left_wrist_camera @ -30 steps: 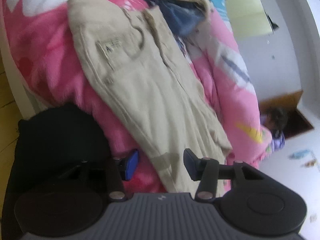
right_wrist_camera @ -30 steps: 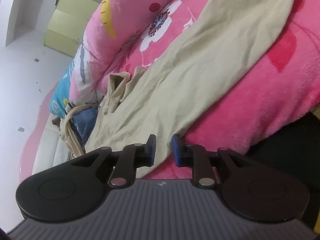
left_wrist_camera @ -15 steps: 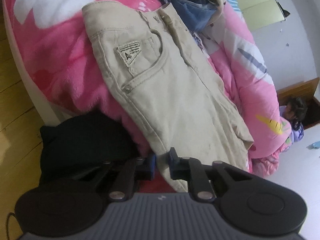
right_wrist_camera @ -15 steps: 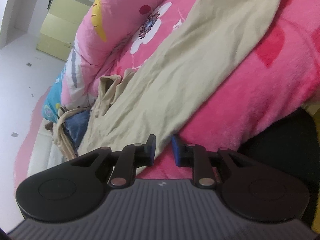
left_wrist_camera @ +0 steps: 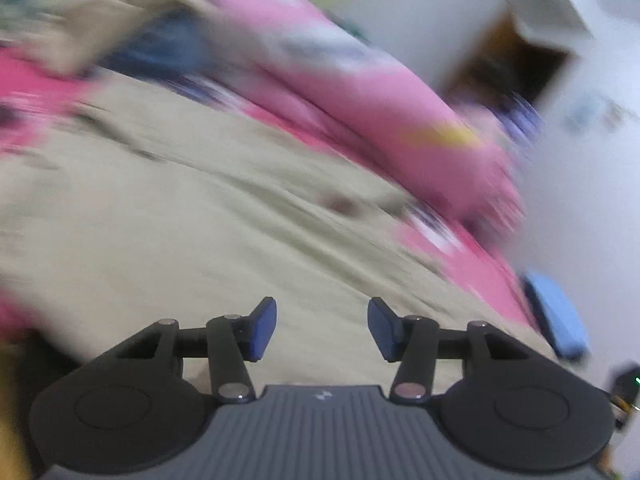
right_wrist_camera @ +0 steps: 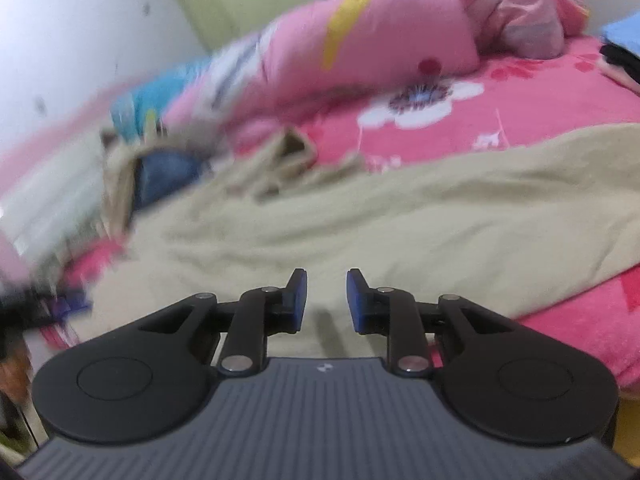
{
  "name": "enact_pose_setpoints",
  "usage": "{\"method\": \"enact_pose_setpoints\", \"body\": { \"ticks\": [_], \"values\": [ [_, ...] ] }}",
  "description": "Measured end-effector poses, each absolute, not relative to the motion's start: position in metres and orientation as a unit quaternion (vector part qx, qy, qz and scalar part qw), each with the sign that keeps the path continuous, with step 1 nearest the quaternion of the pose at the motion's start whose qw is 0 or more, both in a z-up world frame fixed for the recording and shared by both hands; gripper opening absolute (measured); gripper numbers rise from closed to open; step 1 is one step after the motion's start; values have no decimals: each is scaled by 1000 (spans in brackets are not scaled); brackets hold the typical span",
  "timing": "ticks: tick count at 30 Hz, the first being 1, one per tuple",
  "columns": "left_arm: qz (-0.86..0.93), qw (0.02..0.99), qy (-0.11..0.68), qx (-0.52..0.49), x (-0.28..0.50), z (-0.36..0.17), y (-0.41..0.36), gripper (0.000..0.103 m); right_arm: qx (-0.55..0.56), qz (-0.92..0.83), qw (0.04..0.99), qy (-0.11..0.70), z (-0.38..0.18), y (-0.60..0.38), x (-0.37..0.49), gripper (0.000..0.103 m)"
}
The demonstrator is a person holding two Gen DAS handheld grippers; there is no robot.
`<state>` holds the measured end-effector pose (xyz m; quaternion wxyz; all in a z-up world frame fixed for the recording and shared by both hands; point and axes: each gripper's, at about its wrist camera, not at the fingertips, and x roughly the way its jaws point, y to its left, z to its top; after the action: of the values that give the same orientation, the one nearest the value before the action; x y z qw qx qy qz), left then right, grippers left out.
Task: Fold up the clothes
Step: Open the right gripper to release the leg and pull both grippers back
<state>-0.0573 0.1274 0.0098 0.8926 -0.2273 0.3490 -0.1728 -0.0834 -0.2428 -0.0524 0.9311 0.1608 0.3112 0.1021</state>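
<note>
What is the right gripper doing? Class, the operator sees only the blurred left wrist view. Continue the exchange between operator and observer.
Observer: The right gripper is open and empty, just above the beige trousers.
Operator: What do the trousers lie on at that end?
Observer: A pink blanket printed with a large white flower, which your view does not show.
</note>
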Motion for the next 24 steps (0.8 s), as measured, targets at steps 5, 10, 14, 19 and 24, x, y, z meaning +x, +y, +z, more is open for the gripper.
{"method": "enact_pose_setpoints", "body": {
  "ticks": [5, 10, 14, 19, 24],
  "values": [
    [-259, 863, 408, -148, -28, -14, 37, 51, 202, 75, 912, 348, -75, -280, -115, 21],
    [-276, 851, 427, -133, -25, -19, 21, 56, 307, 12, 909, 282, -58, -358, -151, 34],
    [-277, 852, 426, -126, -23, -12, 20, 57, 372, -61, 904, 200, -42, -429, -150, 56],
    [-319, 852, 403, -99, -3, 8, -17, 65, 406, -98, 883, 215, -62, -468, -116, 59],
    [-376, 826, 410, -88, 31, 6, -79, 67, 454, -72, 868, 186, -81, -481, -103, 17]
  ]
}}
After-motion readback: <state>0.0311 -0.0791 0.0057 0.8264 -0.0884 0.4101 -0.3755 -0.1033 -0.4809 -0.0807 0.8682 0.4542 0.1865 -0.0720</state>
